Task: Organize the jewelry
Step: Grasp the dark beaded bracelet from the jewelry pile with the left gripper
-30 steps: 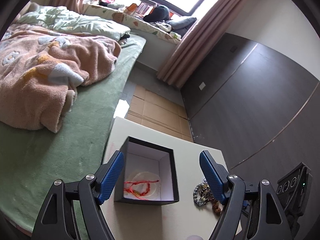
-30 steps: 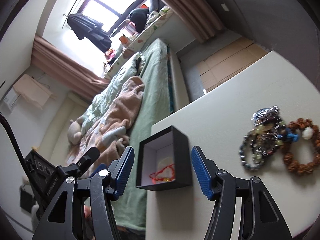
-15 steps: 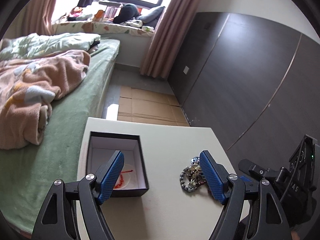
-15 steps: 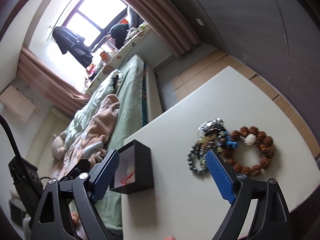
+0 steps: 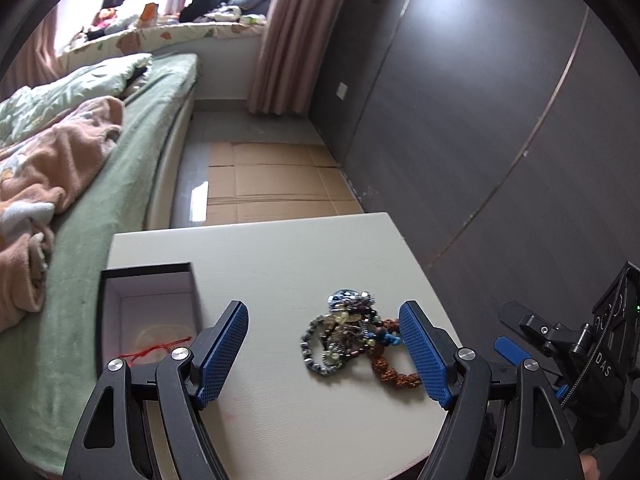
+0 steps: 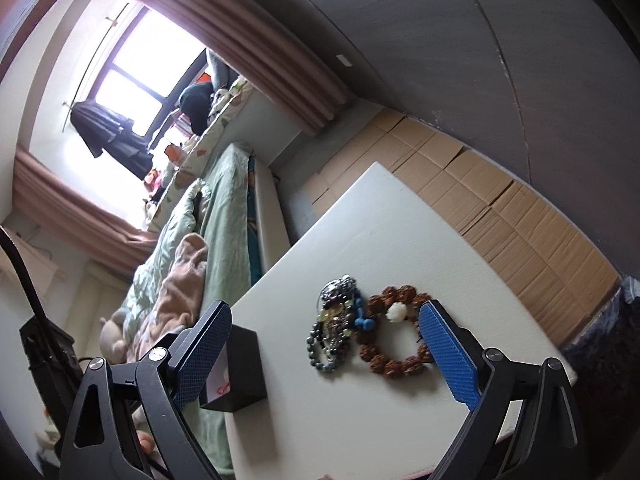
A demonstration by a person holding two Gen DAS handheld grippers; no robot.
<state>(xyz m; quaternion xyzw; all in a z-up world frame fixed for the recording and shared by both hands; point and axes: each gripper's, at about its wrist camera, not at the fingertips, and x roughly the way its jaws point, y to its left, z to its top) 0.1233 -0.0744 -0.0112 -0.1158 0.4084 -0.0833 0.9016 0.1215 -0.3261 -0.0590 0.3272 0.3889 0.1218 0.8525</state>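
- Your left gripper (image 5: 323,346): black triangular-cutout arms, silver screws, blue textured pads (image 5: 422,354).
- Your right gripper (image 6: 326,354): same black frame, blue pads (image 6: 448,354), silver screws.

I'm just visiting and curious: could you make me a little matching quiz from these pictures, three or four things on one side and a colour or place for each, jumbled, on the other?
Things:
1. black square box with white lining
2. brown knobbly-bead bracelet
3. grey-bead bracelet
4. fluffy blanket

Descriptions:
A. carries one white bead
B. lies on the green bed
C. holds a red string piece
D. edge of the tangled heap nearest the box

Pairs: 1-C, 2-A, 3-D, 4-B
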